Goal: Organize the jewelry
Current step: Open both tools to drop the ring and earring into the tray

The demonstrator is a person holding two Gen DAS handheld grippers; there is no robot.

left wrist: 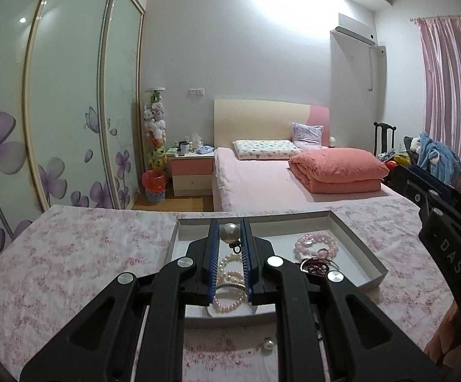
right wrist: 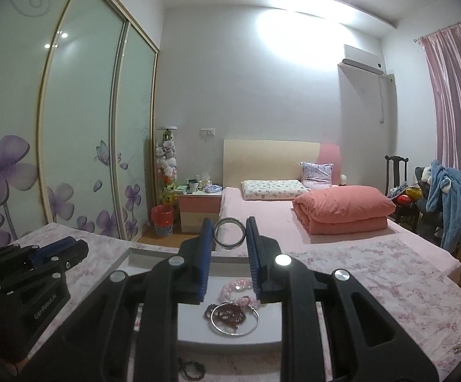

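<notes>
- Left wrist view: the left gripper (left wrist: pixel 229 234) pinches a big pearl earring (left wrist: pixel 229 233) in the middle of the frame, above the grey tray (left wrist: pixel 362 248). Pearl bracelets (left wrist: pixel 228 278) lie in the tray below it. Another pearl piece (left wrist: pixel 268 343) sits on the flowery cloth (left wrist: pixel 71 254) at the bottom.
- Right wrist view: the right gripper (right wrist: pixel 229 234) squeezes a ring-shaped bangle (right wrist: pixel 229 233), maybe metal, at mid frame. Pink beads (right wrist: pixel 238 286) lie lower.
- I think both pieces are being carried; next, set each down gently in the tray.

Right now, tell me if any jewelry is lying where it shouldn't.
Two pieces lie outside the tray: a small pearl earring on the floral cloth just in front of it, and a dark bead bracelet on the cloth near the tray's front edge. The other loose pieces sit inside the tray.
</notes>
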